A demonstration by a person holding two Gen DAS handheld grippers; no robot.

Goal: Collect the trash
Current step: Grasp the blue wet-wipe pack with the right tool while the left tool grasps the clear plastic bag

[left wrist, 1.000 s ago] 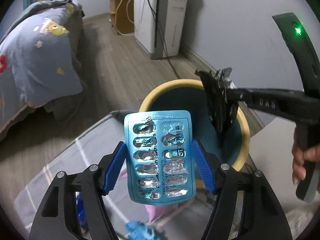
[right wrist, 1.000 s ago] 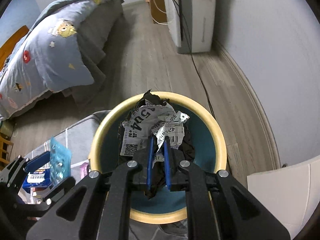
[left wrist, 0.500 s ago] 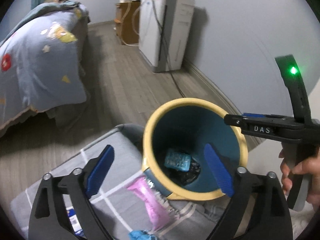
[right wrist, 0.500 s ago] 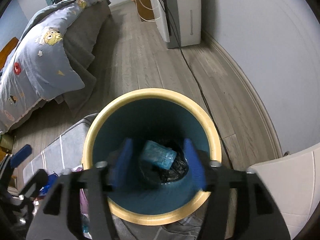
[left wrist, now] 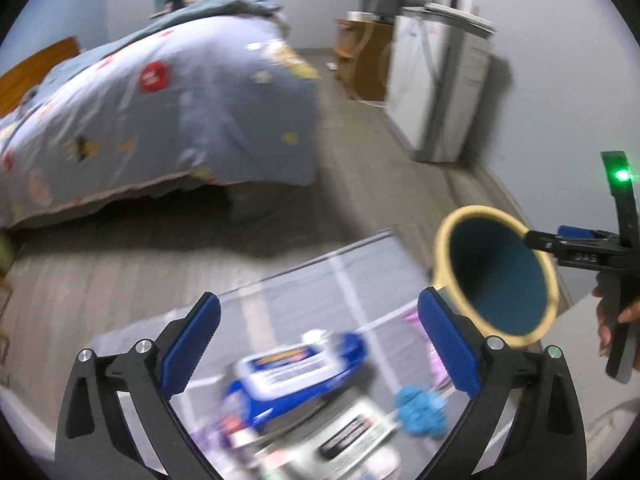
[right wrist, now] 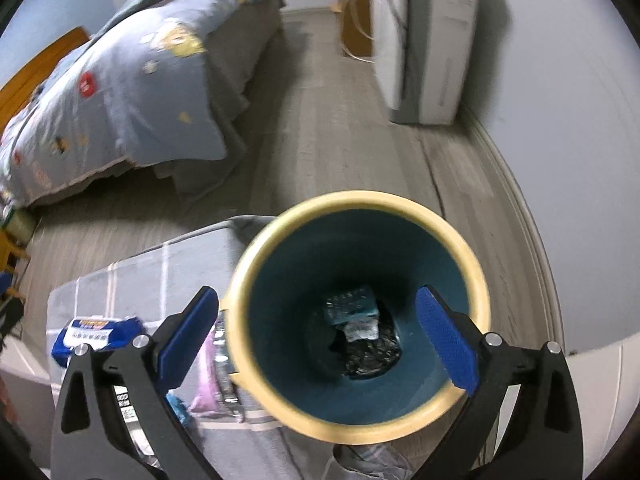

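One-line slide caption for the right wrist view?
Right gripper, fingers opening and empty, above the yellow-rimmed bin holding a blister pack and crumpled wrapper.

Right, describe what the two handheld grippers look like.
Both match: the left gripper and the right gripper have black angular frames, silver bolts and ribbed blue pads on the jaws. The left view shows the right one's handle with a green light and "DAS" lettering.

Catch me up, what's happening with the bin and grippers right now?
Both grippers' jaws are opening with nothing between them. The right gripper hangs over the yellow-rimmed teal bin, where a blue blister pack and crumpled black wrapper lie. The left gripper points at a blue-and-white wipes pack on the grey checked cushion.
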